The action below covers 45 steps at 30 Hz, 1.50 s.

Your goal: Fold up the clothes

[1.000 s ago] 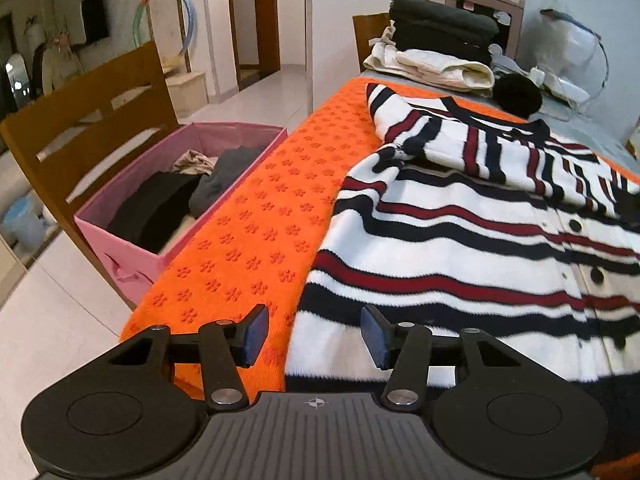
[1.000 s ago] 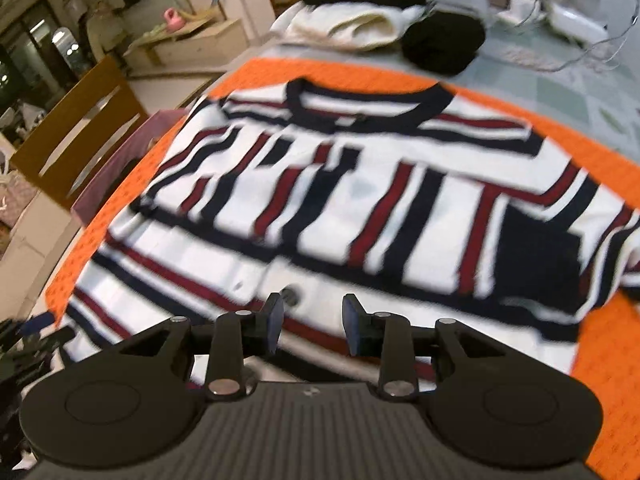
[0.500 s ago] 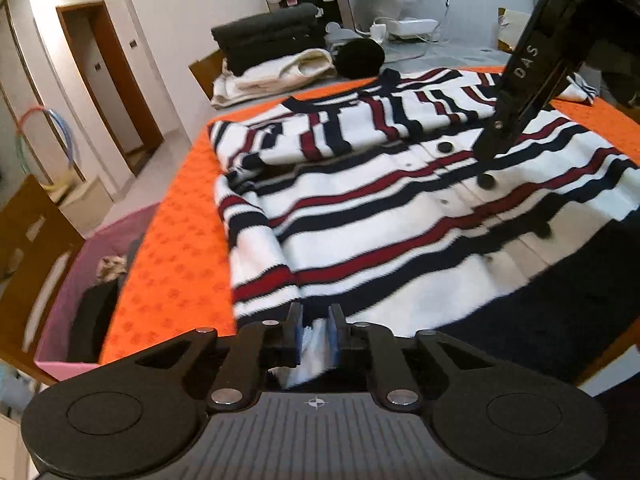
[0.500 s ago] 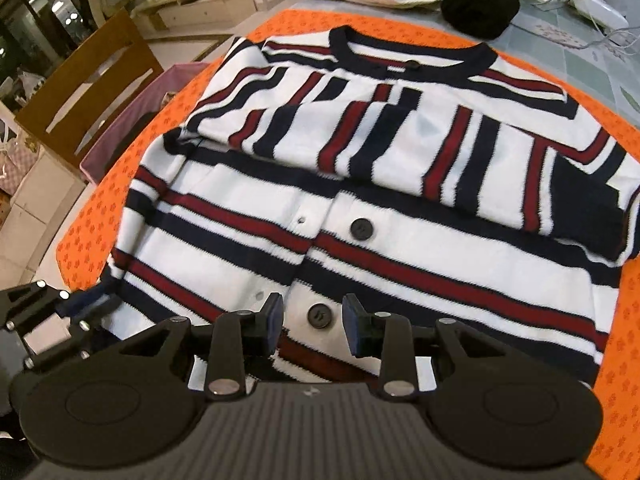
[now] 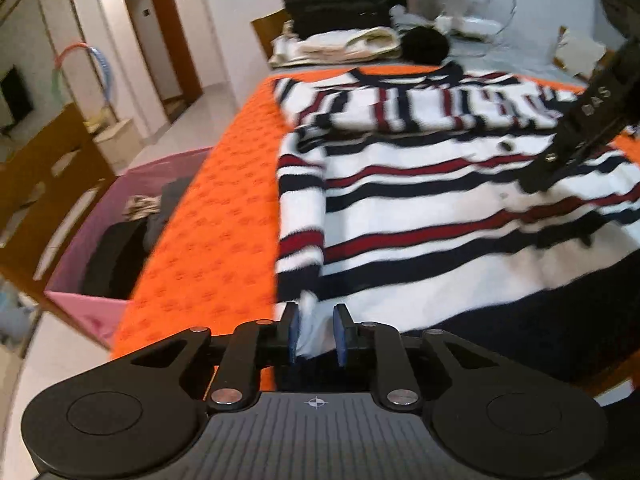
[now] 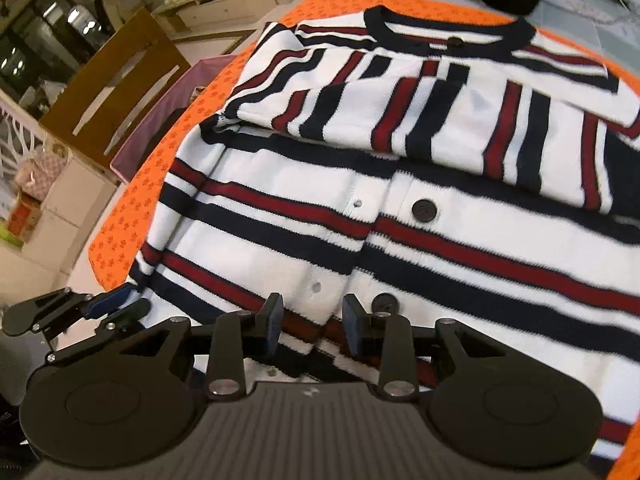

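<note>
Moved since before: our left gripper (image 5: 314, 334) has swung to the cardigan's (image 5: 440, 216) near corner; its jaws have just been closing, then easing slightly, hem cloth pinched between.
Right gripper (image 6: 310, 322): jaws partly apart over the buttoned hem, nothing gripped.
Cardigan: flat on our orange mat (image 5: 216, 216), sleeves folded across.

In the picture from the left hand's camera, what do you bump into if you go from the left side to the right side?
Wooden chair → pink fabric bin of dark clothes → orange mat → striped cardigan → the right hand-held gripper, reaching in from the right edge.
</note>
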Available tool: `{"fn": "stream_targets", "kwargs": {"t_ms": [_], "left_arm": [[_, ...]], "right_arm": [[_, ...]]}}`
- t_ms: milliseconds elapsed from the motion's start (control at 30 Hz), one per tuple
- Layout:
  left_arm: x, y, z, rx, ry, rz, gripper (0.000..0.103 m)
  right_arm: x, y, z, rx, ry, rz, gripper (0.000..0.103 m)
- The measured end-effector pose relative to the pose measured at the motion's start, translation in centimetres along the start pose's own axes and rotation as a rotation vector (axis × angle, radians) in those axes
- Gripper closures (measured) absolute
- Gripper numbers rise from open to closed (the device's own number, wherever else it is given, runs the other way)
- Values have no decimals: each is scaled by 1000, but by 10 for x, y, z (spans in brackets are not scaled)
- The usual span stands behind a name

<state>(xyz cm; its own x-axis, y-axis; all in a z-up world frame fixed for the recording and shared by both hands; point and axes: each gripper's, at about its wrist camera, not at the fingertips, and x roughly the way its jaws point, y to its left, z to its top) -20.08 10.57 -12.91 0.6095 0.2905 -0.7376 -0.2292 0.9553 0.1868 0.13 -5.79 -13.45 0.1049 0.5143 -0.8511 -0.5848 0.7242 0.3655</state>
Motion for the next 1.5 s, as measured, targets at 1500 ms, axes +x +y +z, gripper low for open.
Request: {"fn": "stream_targets", "kwargs": {"t_ms": [1500], "left_arm": [[14, -170, 57, -14, -53, -17, 42]], "right_arm": [[9, -60, 74, 72, -84, 206, 98]]}}
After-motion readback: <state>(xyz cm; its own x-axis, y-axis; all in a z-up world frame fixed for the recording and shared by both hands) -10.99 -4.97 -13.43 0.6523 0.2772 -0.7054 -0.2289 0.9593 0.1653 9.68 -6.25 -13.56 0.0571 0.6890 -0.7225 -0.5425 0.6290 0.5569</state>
